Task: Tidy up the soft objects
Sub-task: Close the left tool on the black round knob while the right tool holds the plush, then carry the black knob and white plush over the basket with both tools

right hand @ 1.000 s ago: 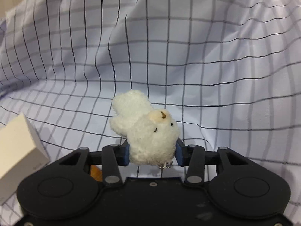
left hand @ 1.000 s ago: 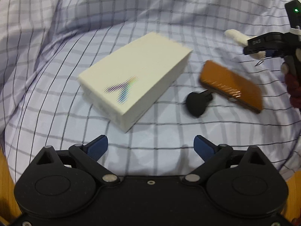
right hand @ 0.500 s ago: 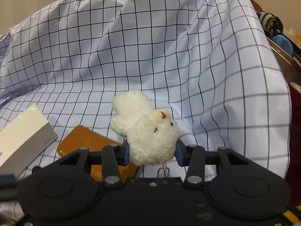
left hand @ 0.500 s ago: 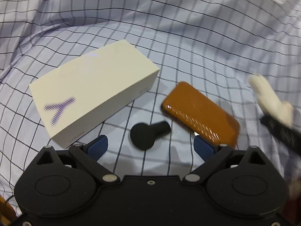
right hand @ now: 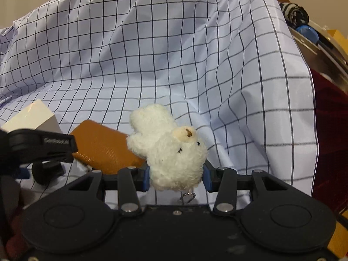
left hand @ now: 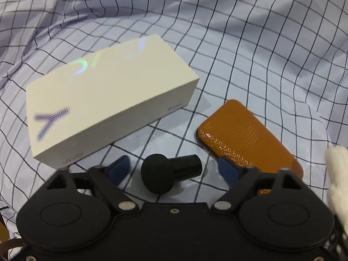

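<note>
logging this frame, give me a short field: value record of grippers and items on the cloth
left gripper: open, around the black knob, not closed on it
right gripper: shut on the plush bear, held off the cloth
white box: flat on checked cloth, left of the rest
orange case: flat on cloth, right of box
knob: lying on its side, between box and case

Soft, even indoor light, iridescent glare streaking the white box (left hand: 108,100), small shadows under objects, motion blur smearing the left gripper's fingertips (left hand: 118,168), and fisheye bending the checked cloth (right hand: 174,54) toward dark corners.
</note>
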Demonstrator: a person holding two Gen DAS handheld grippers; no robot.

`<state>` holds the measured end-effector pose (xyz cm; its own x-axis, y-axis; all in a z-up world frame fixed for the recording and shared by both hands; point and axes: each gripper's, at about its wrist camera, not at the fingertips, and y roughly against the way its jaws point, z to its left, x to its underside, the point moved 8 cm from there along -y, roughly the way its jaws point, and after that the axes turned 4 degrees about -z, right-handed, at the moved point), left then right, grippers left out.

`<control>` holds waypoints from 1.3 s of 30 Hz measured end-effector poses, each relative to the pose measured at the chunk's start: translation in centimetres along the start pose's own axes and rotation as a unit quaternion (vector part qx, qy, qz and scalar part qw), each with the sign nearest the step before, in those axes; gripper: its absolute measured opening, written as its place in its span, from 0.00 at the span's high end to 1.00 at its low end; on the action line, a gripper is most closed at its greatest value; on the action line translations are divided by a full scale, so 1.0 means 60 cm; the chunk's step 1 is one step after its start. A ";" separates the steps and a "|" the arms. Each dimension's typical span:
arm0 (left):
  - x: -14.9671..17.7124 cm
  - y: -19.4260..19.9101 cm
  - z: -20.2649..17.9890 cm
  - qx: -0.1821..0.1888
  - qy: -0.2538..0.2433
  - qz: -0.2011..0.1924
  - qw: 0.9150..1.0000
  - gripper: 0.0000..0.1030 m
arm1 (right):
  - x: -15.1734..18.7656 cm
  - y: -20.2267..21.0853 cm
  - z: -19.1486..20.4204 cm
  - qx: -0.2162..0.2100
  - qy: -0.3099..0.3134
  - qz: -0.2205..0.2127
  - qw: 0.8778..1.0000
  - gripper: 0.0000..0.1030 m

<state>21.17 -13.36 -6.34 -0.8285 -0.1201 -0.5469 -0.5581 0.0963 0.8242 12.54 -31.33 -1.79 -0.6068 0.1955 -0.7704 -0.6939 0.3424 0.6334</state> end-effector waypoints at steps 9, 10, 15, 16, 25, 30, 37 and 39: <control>0.001 0.009 0.003 0.029 -0.023 -0.002 0.999 0.46 | 0.021 0.022 0.012 -0.016 -0.008 0.014 1.000 0.58; 0.000 0.014 0.005 0.031 -0.029 -0.003 0.999 0.46 | 0.022 0.026 0.013 -0.017 -0.009 0.014 1.000 0.58; 0.002 0.045 0.017 0.052 -0.045 -0.006 0.998 0.46 | 0.028 0.050 0.015 -0.019 -0.007 0.012 1.000 0.58; 0.005 0.053 0.020 0.058 -0.048 -0.005 0.997 0.46 | 0.030 0.057 0.015 -0.020 -0.008 0.012 1.000 0.58; 0.041 0.153 0.069 0.093 -0.074 -0.020 0.993 0.46 | 0.044 0.139 0.022 -0.038 -0.002 -0.006 0.999 0.58; 0.072 0.209 0.108 0.102 -0.088 -0.033 0.990 0.46 | 0.068 0.196 0.033 -0.054 0.007 -0.017 0.998 0.58; 0.117 0.272 0.160 0.102 -0.096 -0.059 0.988 0.46 | 0.106 0.283 0.053 -0.090 0.016 -0.050 0.995 0.58; 0.127 0.286 0.169 0.102 -0.097 -0.066 0.988 0.46 | 0.115 0.303 0.058 -0.098 0.019 -0.058 0.993 0.58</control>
<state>4.83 -2.63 2.15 -0.7304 0.0440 -0.6816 -0.6429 0.2927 0.7078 -2.90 -20.54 4.20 -0.5304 0.1300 -0.8377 -0.8195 0.1745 0.5459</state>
